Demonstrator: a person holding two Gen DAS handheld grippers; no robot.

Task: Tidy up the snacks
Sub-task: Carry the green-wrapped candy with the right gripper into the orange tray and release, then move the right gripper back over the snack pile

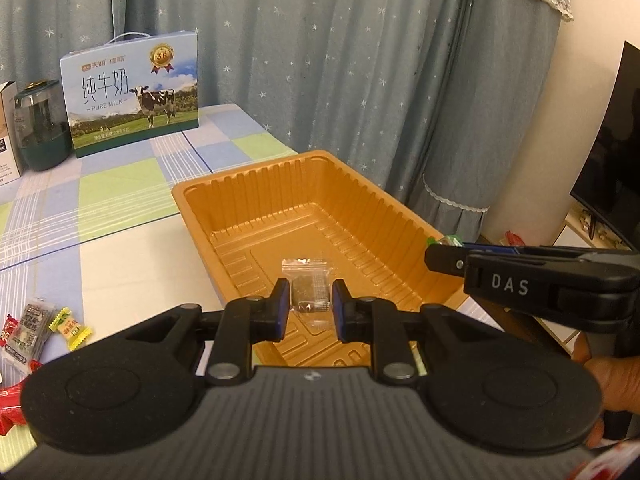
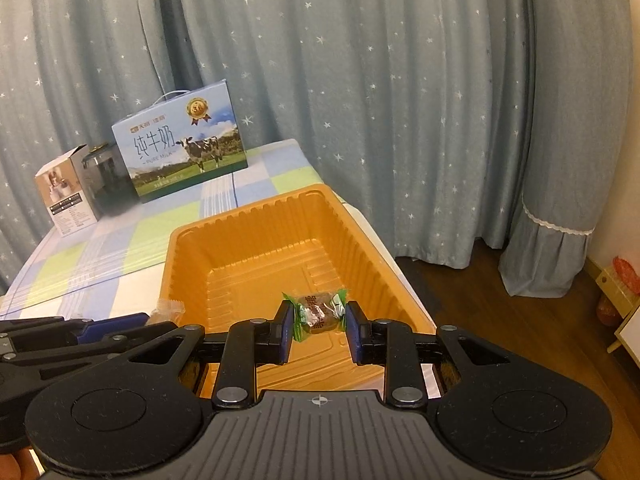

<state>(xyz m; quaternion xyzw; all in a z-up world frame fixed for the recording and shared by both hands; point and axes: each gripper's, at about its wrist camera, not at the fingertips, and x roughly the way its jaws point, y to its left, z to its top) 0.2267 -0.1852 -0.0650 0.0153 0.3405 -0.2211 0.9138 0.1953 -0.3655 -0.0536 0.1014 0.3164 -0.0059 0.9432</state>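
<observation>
Over the ribbed orange plastic tray (image 1: 320, 216), my left gripper (image 1: 308, 308) pinches a clear-wrapped brown candy (image 1: 306, 292); my right gripper (image 2: 318, 326) narrowly clamps a green-wrapped candy (image 2: 316, 312).

One tray (image 1: 280, 216), two held candies (image 1: 306, 292)

Both views warm, yellowish indoor light, moderately bright, soft and even with no hard shadows; the orange tray (image 1: 320, 216) glows saturated, with mild sheen on its ribbed walls and floor. Strong fisheye bending: the curtain (image 2: 360, 80) folds bow outward, dark vignette at the corners, and the wrapped snacks (image 1: 28, 328) at the lower left edge of the left wrist view are smeared and soft. Centre is fairly sharp, milk carton (image 1: 134, 92) print readable, while the black body of each hand-held gripper along the bottom is underexposed with little detail, and the image looks slightly grainy and compressed.
</observation>
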